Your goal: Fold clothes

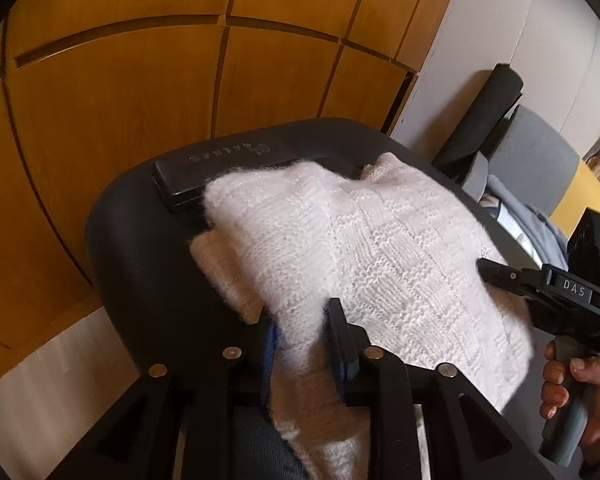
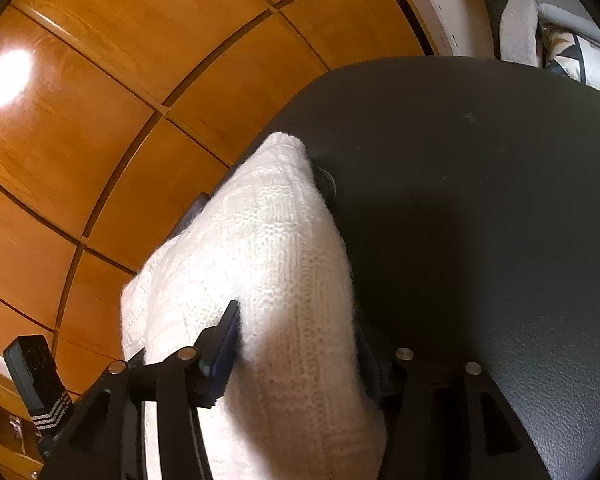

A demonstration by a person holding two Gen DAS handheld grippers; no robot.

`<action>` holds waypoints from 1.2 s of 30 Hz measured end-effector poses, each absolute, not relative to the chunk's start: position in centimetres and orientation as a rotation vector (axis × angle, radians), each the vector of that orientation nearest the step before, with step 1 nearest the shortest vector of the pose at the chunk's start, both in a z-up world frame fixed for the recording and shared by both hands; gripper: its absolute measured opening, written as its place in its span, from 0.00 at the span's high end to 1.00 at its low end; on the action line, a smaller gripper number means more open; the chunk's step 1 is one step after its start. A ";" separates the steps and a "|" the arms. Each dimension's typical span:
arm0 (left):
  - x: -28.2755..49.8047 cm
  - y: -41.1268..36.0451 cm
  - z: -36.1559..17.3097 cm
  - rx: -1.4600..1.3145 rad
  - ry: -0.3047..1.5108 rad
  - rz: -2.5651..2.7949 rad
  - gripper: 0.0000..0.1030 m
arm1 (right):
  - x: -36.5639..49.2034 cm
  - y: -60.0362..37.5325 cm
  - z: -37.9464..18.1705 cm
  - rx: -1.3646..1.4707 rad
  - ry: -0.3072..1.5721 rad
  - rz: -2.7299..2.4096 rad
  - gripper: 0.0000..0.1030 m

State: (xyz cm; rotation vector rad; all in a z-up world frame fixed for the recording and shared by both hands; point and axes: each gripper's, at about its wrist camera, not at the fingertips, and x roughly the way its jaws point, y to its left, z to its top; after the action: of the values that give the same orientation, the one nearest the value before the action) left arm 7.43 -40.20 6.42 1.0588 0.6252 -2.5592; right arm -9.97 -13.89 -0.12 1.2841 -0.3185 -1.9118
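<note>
Two grippers, both clamped on one white knit sweater.
Left gripper: fingers pinch a near fold of the sweater, blue pads against the wool.
Right gripper: fingers close on a raised ridge of the knit; in the left view it shows at the sweater's right edge, its handle in a hand.
Sweater: bunched and partly folded on a black chair, a cuff sticking out at its left side.
Beyond the chair: orange wood panelling; a grey seat further right.
</note>
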 end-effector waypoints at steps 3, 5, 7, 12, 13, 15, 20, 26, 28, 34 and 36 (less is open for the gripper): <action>9.6 -40.4 7.4 1.000 0.720 -2.570 0.72 | -8.2 -11.3 1.8 1.229 -0.320 -1.997 0.46; 11.4 -40.3 8.1 0.956 0.783 -2.574 0.72 | -6.5 -9.0 3.1 1.168 -0.356 -2.046 0.46; 13.0 -39.7 8.3 0.950 0.859 -2.592 0.72 | -4.6 -6.7 3.2 1.159 -0.427 -2.051 0.46; 14.9 -37.1 7.6 0.984 1.054 -2.666 0.69 | -1.6 -1.9 0.1 1.238 -0.755 -1.890 0.47; 14.9 -36.7 7.8 0.975 1.056 -2.679 0.66 | -1.4 -1.5 -0.9 1.262 -0.826 -1.840 0.47; 14.7 -35.9 8.2 0.957 1.060 -2.704 0.59 | -1.6 -1.8 -2.1 1.305 -0.882 -1.793 0.49; 11.0 -36.0 7.3 1.050 0.933 -2.626 0.57 | -3.7 -5.2 -3.3 1.312 -0.994 -1.724 0.56; 11.2 -38.6 5.1 1.033 1.221 -2.547 0.94 | -4.0 -7.0 -2.2 1.363 -0.778 -1.896 0.91; 12.8 -38.4 5.7 0.976 1.163 -2.587 0.94 | -3.1 -7.5 -1.6 1.348 -0.690 -1.930 0.91; 14.3 -39.0 1.4 0.978 1.293 -2.518 0.94 | -1.1 -9.0 -1.8 1.353 -0.454 -2.028 0.91; 14.3 -38.8 1.8 0.959 1.250 -2.550 0.93 | -0.8 -8.5 -1.2 1.325 -0.468 -2.032 0.83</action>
State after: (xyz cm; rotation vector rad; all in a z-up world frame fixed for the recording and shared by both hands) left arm 14.26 -38.75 1.78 0.9588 1.2497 -2.5498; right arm -0.85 -8.52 -1.17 1.3252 -0.4682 -2.0322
